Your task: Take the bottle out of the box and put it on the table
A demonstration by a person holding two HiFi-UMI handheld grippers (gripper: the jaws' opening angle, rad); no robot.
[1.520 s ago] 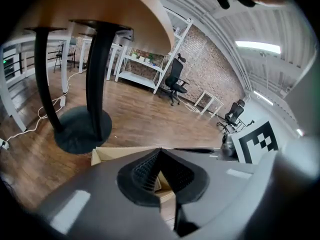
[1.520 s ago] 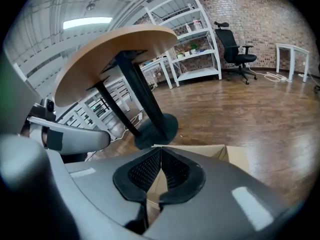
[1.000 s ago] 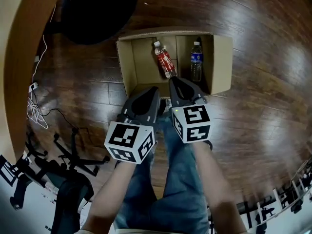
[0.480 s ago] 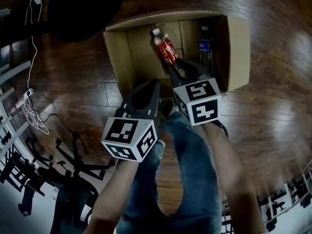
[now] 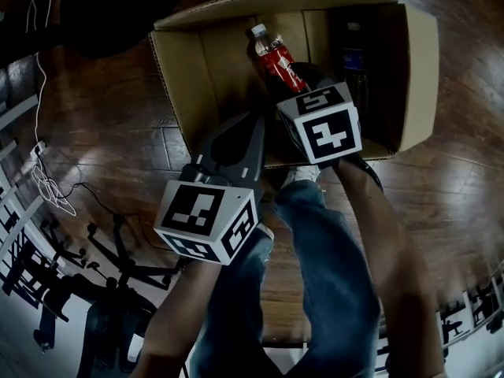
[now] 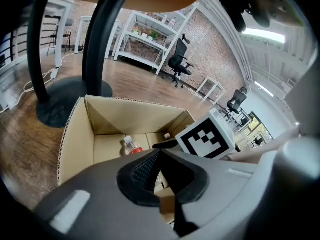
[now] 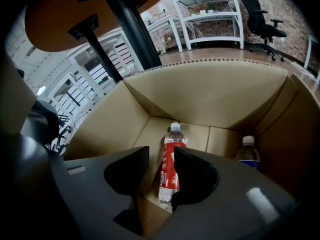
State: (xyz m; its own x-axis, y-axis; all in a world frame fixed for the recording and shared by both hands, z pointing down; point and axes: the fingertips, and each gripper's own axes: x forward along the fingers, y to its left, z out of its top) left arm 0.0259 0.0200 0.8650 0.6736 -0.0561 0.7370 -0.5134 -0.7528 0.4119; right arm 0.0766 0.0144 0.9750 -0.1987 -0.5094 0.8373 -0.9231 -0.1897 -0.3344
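An open cardboard box (image 5: 185, 77) (image 7: 210, 94) (image 6: 130, 116) stands on the wooden floor. On its bottom lies a red-labelled bottle (image 5: 277, 55) (image 7: 170, 166) (image 6: 131, 146) with a white cap. A blue-labelled bottle (image 5: 352, 57) (image 7: 247, 154) stands in the shaded right part. My right gripper (image 5: 303, 75) (image 7: 161, 151) reaches into the box just above the red bottle. Its jaws have just been opening and stand open; the bottle shows through the gap, untouched. My left gripper (image 5: 256, 120) (image 6: 159, 153) hangs at the box's near wall, jaws shut and empty.
A black round table base (image 5: 118, 6) with its post (image 6: 105, 39) sits just left of the box. An office chair's star base (image 5: 118, 266) and white cables (image 5: 47, 179) lie at the left. The person's jeans-clad legs (image 5: 315, 274) are below the grippers.
Both grippers have sunk toward the box, which now looks larger. The right gripper went from the box's near edge to inside it, over the red bottle's lower end.
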